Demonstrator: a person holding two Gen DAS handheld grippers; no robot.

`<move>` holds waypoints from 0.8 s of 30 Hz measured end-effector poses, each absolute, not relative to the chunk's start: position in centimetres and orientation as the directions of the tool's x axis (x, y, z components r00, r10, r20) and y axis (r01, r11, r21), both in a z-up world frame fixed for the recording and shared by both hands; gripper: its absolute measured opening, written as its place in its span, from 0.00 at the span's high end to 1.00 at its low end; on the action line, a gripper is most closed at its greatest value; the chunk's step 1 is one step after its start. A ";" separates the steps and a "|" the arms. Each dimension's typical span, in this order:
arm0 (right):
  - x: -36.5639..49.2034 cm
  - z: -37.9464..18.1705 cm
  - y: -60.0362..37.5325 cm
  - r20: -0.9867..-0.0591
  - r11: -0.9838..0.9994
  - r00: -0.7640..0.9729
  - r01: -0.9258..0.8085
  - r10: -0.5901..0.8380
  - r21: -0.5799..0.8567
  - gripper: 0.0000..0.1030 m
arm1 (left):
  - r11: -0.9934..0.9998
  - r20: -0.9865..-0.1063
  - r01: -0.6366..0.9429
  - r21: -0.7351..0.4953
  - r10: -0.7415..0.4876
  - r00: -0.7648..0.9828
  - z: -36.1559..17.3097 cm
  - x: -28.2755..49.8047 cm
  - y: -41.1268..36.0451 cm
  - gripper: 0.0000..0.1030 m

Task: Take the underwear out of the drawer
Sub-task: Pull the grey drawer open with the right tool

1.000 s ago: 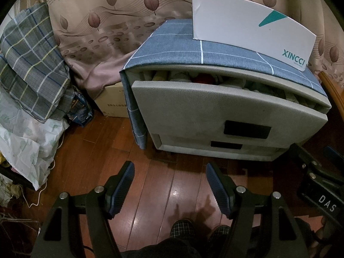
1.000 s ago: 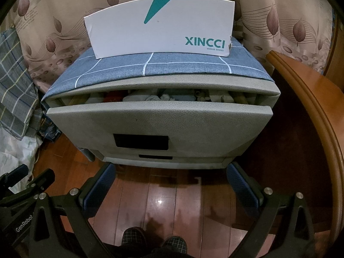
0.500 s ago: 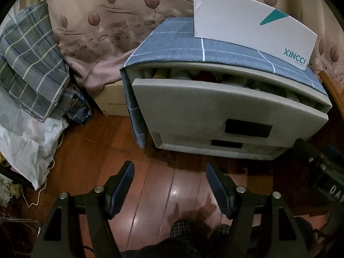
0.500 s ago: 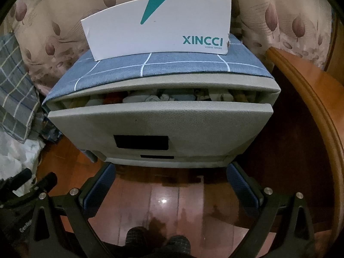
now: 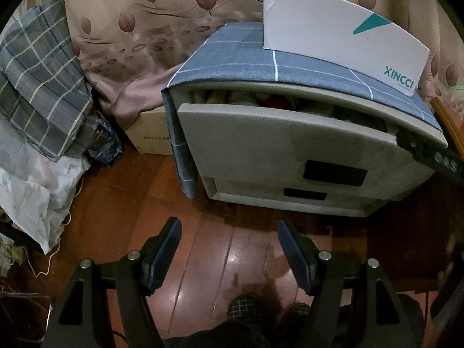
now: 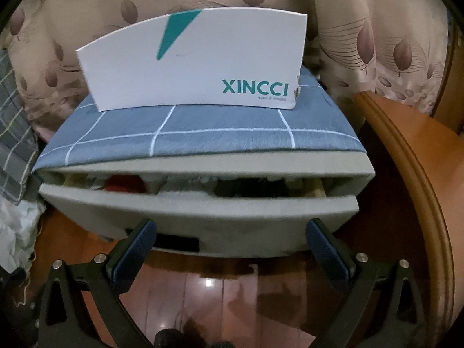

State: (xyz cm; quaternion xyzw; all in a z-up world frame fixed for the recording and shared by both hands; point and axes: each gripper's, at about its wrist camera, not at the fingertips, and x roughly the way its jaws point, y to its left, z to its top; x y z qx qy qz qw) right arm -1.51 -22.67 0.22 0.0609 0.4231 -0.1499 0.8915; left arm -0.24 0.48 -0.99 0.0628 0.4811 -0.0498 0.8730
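Top drawer (image 6: 200, 206) of the grey cabinet (image 5: 290, 156) stood pulled partway out, packed with crumpled underwear (image 6: 185, 184), a red piece (image 6: 124, 182) toward its left end. Right gripper (image 6: 232, 249) hung just before the drawer front, fingers wide apart, holding nothing. Left gripper (image 5: 229, 249) hovered lower over the wood floor (image 5: 203, 249), fingers also spread and empty. A white XINCCI box (image 6: 197, 61) sat along the back edge of the cabinet's blue checked cover (image 6: 203, 133).
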 end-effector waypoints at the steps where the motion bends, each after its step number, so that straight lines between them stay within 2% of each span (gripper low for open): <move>1: -1.0 0.1 -22.8 -0.774 0.947 0.594 0.320 -0.221 -0.025 0.01 | 0.987 -0.847 0.148 0.061 -0.028 0.531 -1.0 -0.1 0.5 0.31; 24: 6.1 -3.0 -24.7 -0.837 0.924 0.480 0.376 -0.262 -0.074 0.01 | 0.990 -0.866 0.140 0.009 -0.062 0.496 -1.8 0.9 0.8 0.31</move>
